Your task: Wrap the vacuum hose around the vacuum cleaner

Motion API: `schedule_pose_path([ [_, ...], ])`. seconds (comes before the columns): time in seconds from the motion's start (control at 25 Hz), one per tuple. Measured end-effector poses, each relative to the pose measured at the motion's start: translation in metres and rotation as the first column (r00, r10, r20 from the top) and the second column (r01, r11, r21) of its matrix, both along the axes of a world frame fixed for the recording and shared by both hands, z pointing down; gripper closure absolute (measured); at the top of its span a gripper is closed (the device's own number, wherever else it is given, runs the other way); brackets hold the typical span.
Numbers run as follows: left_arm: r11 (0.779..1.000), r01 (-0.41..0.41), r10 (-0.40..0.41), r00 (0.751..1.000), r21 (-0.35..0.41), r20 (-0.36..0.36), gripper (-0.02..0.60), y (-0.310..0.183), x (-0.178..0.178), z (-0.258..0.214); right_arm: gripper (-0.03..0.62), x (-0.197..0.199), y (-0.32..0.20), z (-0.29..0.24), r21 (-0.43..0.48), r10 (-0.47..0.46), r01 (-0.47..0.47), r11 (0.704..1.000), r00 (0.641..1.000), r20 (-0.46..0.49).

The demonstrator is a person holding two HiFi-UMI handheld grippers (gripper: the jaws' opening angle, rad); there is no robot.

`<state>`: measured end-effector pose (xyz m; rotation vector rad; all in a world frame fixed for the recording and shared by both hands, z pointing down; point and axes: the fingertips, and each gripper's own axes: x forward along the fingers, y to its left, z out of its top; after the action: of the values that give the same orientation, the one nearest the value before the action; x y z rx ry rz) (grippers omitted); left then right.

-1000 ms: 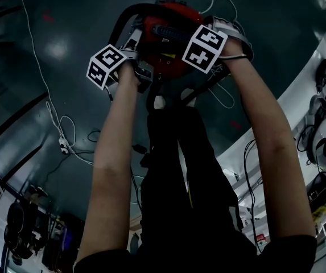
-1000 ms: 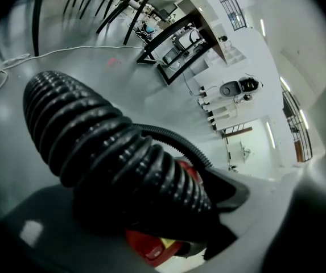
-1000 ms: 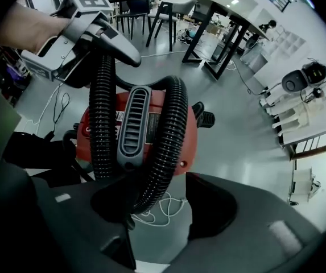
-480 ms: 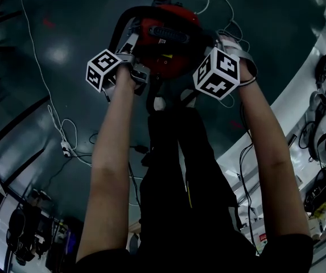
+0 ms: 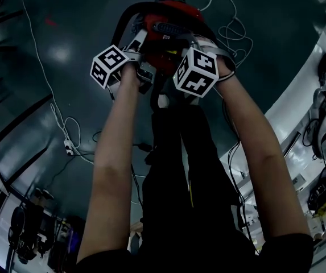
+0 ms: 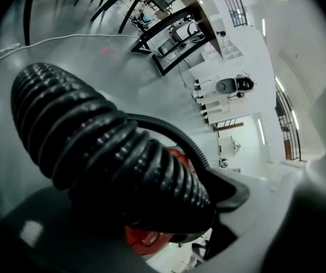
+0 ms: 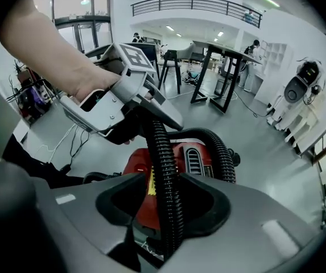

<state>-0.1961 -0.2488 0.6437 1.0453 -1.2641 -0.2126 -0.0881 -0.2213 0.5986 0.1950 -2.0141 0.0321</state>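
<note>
The red vacuum cleaner [image 5: 171,30] stands on the dark floor in front of the person's feet. Its black ribbed hose [image 5: 124,21] arcs round the left side of the body. In the left gripper view the hose [image 6: 106,147] fills the picture, with my left gripper [image 6: 168,209] shut on it. From the left gripper [image 7: 145,115] the hose [image 7: 164,169] drops straight down between the jaws of my right gripper [image 7: 164,201]. Those jaws have just been closing and now press on the hose. Seen from the head, both grippers hang close together over the vacuum, left [image 5: 140,47] and right [image 5: 192,44].
A white cable [image 5: 49,107] and a power strip [image 5: 67,148] lie on the floor to the left. At the right stands a white table [image 5: 299,104] with headsets. Black-framed tables [image 7: 219,78] and a white robot [image 7: 302,87] stand farther off.
My right gripper has swung from the vacuum's right side in toward the left gripper, and it now sits over the hose. The left gripper has hardly moved.
</note>
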Motion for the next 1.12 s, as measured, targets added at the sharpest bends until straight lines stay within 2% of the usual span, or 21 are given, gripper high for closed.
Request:
schedule_pose_path([
  [0.16,0.999,-0.031,0.031,0.999,0.025,-0.024,0.161,0.001,0.001,-0.002,0.421,-0.007,-0.004,0.004,0.004,0.001,0.0,1.0,1.0,-0.013],
  [0.24,0.997,-0.07,0.071,0.997,0.045,-0.042,0.16,0.003,0.005,-0.003,0.425,-0.01,-0.005,0.008,0.013,-0.019,0.02,1.0,0.999,-0.039],
  [0.36,0.985,-0.149,0.154,0.987,0.086,-0.051,0.16,0.007,0.011,-0.006,0.439,-0.014,-0.006,0.013,0.019,-0.035,0.036,0.999,0.997,-0.063],
  [0.52,0.966,-0.226,0.235,0.97,0.125,-0.064,0.161,0.014,0.015,-0.009,0.442,-0.018,-0.008,0.014,0.019,-0.002,0.003,1.0,0.998,-0.064],
  [0.6,0.945,-0.304,0.311,0.949,0.118,-0.043,0.164,0.025,0.021,-0.007,0.442,-0.021,-0.007,0.016,0.028,0.001,0.002,1.0,0.997,-0.081],
  [0.76,0.882,-0.458,0.459,0.888,0.105,0.023,0.174,0.046,0.026,-0.007,0.441,-0.036,-0.006,0.019,0.049,0.0,0.005,0.999,0.995,-0.097],
  [0.88,0.851,-0.51,0.508,0.86,0.123,0.049,0.217,0.051,0.023,-0.012,0.441,-0.05,-0.008,0.019,0.059,0.006,-0.001,0.998,0.996,-0.085],
  [1.0,0.809,-0.563,0.554,0.826,0.167,0.104,0.258,0.054,0.019,-0.023,0.439,-0.063,-0.007,0.019,0.066,-0.003,0.008,0.998,0.997,-0.076],
  [1.12,0.788,-0.577,0.563,0.816,0.214,0.129,0.267,0.052,0.007,-0.033,0.439,-0.073,-0.005,0.018,0.082,-0.015,0.02,0.996,0.998,-0.066],
])
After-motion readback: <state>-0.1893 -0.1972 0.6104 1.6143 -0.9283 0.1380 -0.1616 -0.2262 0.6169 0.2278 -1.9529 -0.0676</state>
